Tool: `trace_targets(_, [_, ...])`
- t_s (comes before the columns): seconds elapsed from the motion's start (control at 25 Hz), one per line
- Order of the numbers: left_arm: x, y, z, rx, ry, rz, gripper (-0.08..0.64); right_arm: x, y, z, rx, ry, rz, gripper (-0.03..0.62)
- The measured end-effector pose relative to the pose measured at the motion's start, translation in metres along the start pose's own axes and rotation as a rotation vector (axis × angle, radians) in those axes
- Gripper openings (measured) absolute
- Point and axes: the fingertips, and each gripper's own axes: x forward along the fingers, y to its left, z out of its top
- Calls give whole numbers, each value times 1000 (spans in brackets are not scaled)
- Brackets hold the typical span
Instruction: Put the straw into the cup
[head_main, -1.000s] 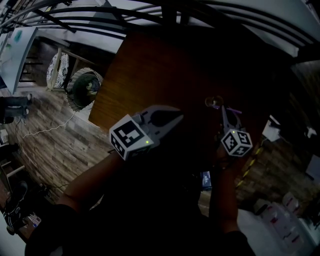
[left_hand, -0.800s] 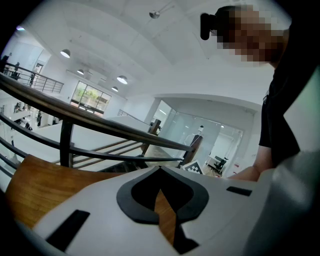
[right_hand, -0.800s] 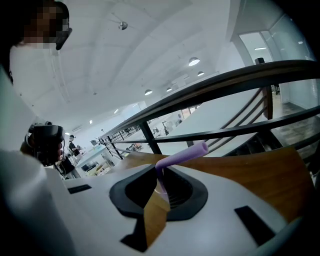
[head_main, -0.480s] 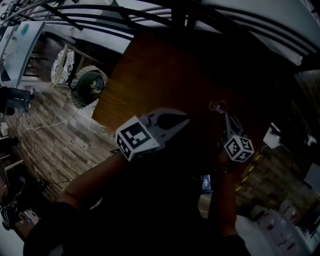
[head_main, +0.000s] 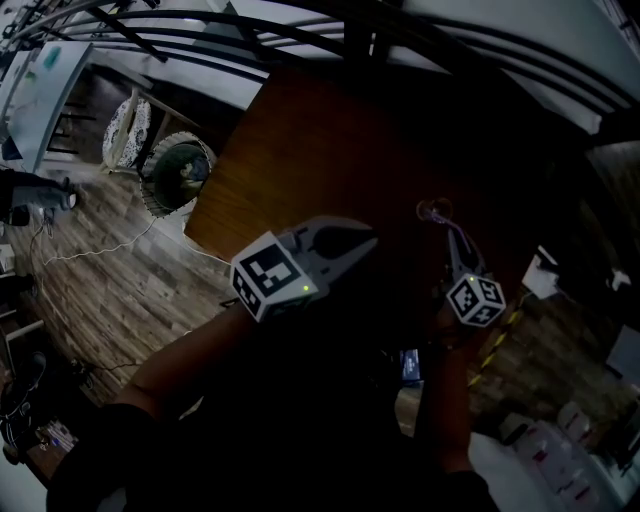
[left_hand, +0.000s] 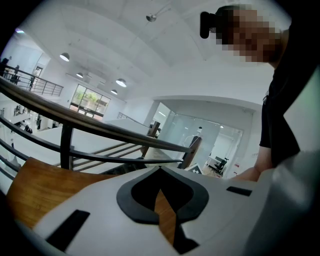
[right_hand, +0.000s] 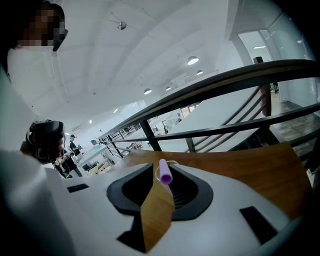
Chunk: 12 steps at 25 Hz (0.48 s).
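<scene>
Right gripper (right_hand: 163, 169): my jaws are clamped on the purple straw (right_hand: 165, 173), its end pointing ahead. The clear cup (head_main: 434, 211) stands on the bench (head_main: 300, 150) just beyond the tips. Left gripper (left_hand: 160, 170): my jaws are closed tip to tip, holding nothing.
</scene>
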Motion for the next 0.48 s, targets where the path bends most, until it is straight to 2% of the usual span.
trace_targets(0.16, [-4, -9, 4, -10, -26, -3, 11, -12, 3, -4, -10, -3, -1, 87])
trace_targets(0.48, [-8, -44, 9, 25, -54, -15, 11, -47, 13, -13, -19, -18, 15, 87])
